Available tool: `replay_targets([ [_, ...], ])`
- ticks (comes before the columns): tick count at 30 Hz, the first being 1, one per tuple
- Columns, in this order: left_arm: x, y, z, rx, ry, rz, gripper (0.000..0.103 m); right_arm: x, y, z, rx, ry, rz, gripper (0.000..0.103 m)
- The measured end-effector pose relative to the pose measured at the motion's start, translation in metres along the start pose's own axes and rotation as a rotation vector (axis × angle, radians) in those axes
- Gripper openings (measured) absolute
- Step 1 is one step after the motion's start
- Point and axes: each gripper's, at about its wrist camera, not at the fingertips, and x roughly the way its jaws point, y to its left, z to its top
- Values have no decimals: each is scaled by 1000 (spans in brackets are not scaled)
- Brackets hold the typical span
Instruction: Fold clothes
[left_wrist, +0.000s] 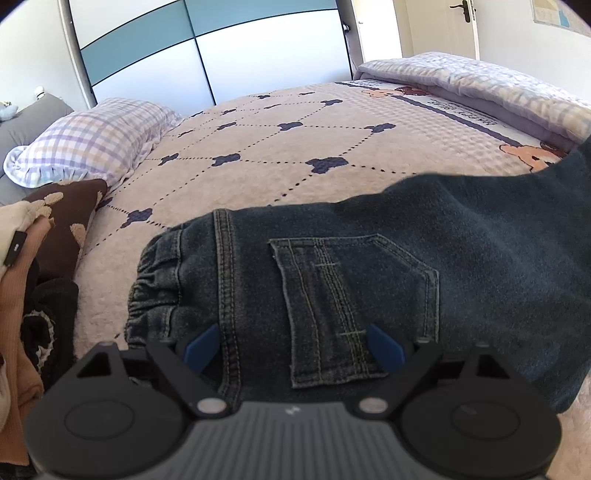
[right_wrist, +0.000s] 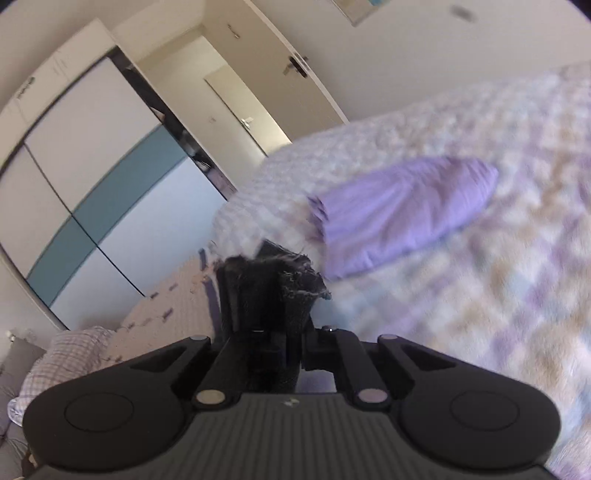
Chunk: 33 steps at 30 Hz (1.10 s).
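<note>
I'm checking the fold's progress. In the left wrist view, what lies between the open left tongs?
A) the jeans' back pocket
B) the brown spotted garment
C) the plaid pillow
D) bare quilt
A: the left tongs stand wide open over the jeans, with the stitched back pocket between them.

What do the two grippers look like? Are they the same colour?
Both have a ribbed grey body with two round black discs and silver pins on black linkage bars. The left gripper has blue fingertips. The right gripper's fingers look black; its tips are hidden, so their colour cannot be told.
</note>
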Motion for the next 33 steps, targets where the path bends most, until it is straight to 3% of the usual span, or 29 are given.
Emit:
replay_targets([
  [4,1,2,0,10,-6,9,88,-11,15,28,-66,-40,-16,7],
  [9,2,1,-5,35,-14,4,88,25,-41,2,-45,86,-179,7],
  [12,1,4,-4,30,-11,-8,88,25,-72,-22,56,67,-139,7],
  [17,-10,10,-2,-3,-44,-11,88,6,-78,-19,142,31,-143,10],
  [21,-27,15,0,-21,-97,-11,88,-22,-81,-10,141,-57,-262,14],
  [24,-33,21,0,-31,-119,-17,89,-59,-84,-8,193,-210,-396,14],
  [26,-26,24,-4,-37,-104,-40,90,-83,-69,-13,170,-307,-428,14],
  [29,-2,17,-13,-22,-49,-46,93,-82,-17,-28,-16,-265,-361,14],
  [33,3,1,-22,25,-78,9,99,-47,73,-76,-299,-32,-134,22],
])
